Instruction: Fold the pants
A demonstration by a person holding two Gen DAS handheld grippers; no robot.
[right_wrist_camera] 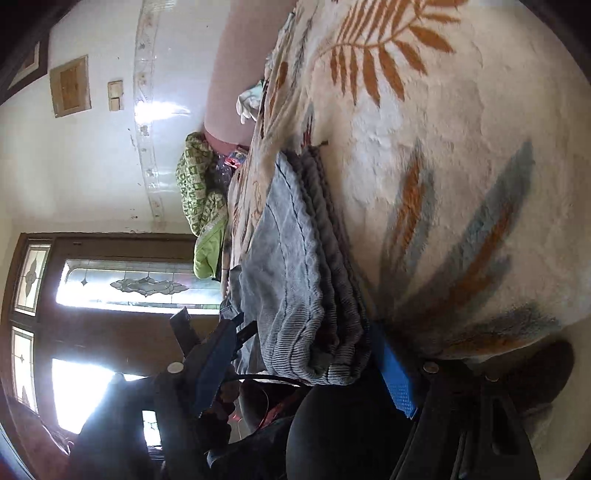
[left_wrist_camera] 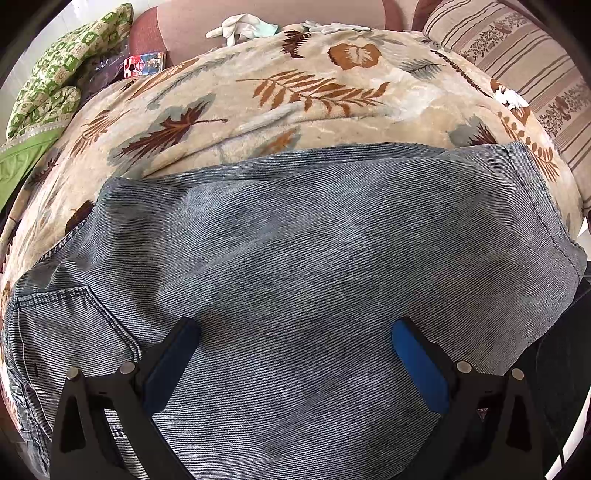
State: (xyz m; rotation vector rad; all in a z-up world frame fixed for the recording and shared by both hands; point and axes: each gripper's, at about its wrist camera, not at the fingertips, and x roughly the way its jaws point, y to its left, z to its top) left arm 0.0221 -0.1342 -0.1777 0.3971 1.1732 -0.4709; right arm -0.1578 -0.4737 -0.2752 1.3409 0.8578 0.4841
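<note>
On the bed, over a cream plush blanket printed with rust and grey leaves point(left_wrist_camera: 295, 96), the blue-grey corduroy-striped denim pants point(left_wrist_camera: 295, 240) lay spread broad and already doubled into a thick, flat stack, most likely so that the soft covering would hold the layers still while another fold was made. Seen edge-on from the right wrist, those layers point(right_wrist_camera: 306, 295) sat one upon another with their folded edge toward the camera, which suggested the fold was well along but not finished. The left tongs point(left_wrist_camera: 295, 332) hung steeply over the middle of the cloth with their blue-padded fingers point(left_wrist_camera: 417, 365) spread wide and nothing between them; whether they pressed on the fabric could not be told. The right tongs point(right_wrist_camera: 306, 354) lay almost level at the stack's near edge, also wide, one blue pad point(right_wrist_camera: 393, 373) under the bundle against the blanket and the other above it, apparently placed to take the whole thickness at once, though the pads did not yet pinch it. Pale gloves point(left_wrist_camera: 240, 26) lay at the blanket's far edge, well apart.
</note>
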